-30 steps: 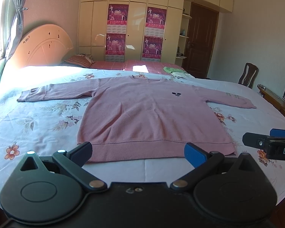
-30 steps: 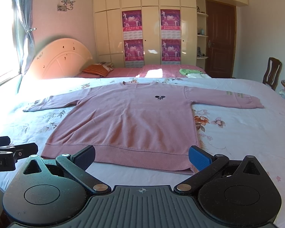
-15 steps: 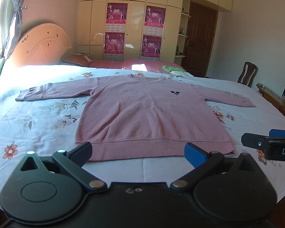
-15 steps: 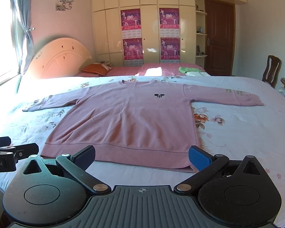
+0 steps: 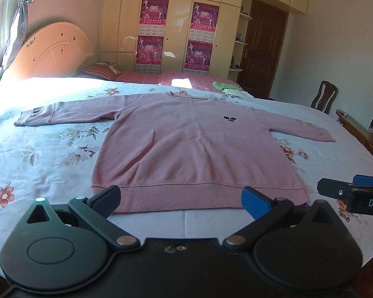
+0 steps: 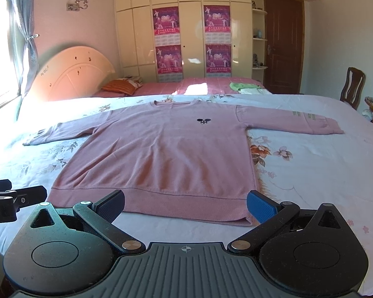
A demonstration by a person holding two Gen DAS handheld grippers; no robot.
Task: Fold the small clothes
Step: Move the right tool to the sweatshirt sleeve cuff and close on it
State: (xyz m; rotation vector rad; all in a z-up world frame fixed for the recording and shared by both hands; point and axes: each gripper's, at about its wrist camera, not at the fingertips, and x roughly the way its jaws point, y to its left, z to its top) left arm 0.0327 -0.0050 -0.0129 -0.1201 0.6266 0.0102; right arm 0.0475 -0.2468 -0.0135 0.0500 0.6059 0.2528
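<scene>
A pink long-sleeved sweater [image 5: 194, 146] lies flat and face up on the floral bedsheet, sleeves spread to both sides; it also shows in the right wrist view [image 6: 166, 154]. My left gripper [image 5: 181, 200] is open and empty, just in front of the sweater's hem. My right gripper [image 6: 185, 204] is open and empty, also at the hem, toward its right corner. The right gripper's side shows at the right edge of the left wrist view [image 5: 353, 195]. The left gripper's side shows at the left edge of the right wrist view [image 6: 10, 198].
The bed [image 5: 37, 164] has a light blue floral sheet. A second bed with a pink cover [image 6: 186, 85], a striped pillow [image 6: 119, 87] and folded green cloth [image 6: 246, 87] stands behind. A wooden chair [image 6: 353, 87] and a door [image 6: 283, 42] are at the right.
Both grippers have edged forward and slightly up toward the hem, so the sweater sits a little lower and closer in both views. Both stay open.
</scene>
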